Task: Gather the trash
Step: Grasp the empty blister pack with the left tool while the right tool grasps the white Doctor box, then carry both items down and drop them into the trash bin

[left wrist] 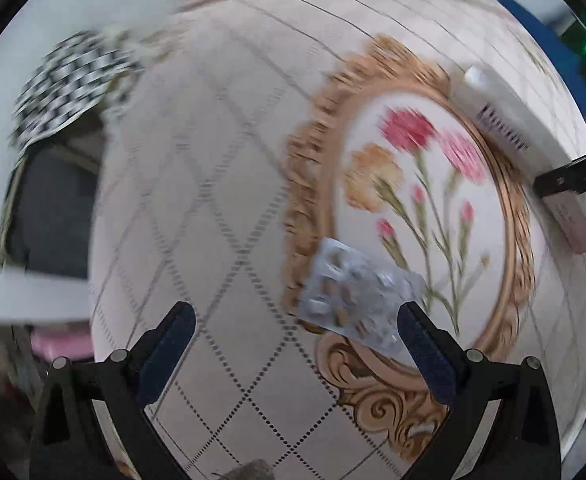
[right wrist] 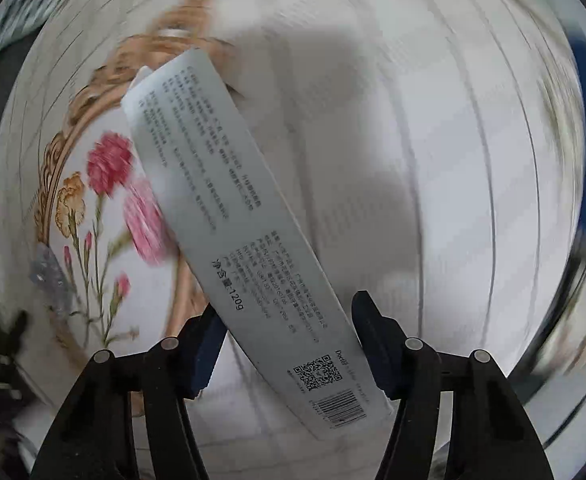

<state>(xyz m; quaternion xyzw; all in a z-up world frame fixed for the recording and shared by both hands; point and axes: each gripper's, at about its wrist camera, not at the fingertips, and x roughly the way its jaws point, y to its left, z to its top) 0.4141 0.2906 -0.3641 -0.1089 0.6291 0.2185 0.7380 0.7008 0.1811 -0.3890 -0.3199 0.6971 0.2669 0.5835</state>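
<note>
Trash lies on a big round table [left wrist: 221,184] with a pale cloth. The cloth has a criss-cross pattern of dots, and in its middle a gold ring [left wrist: 317,184] goes around painted pink and orange flowers [left wrist: 409,128].

A long white box [right wrist: 229,216] is the biggest piece of trash. It has tiny printing, a square code and a bar code on it. In the right wrist view it lies slanted across the edge of the gold ring, with its near end between the two fingers of the right gripper [right wrist: 289,344]. The left finger looks to be right at the box's edge and the right finger is very close to the other edge, but I cannot tell if they are squeezing it.

A silver pill sheet [left wrist: 357,292] is the smaller piece. It lies on the lower edge of the gold ring. The left gripper [left wrist: 297,352] points down over the cloth with its fingers spread wide, and nothing is pinched. The sheet's corner sits just by the right finger.

Off the table's far left side is a black and white checked thing [left wrist: 69,84], all blurry.
</note>
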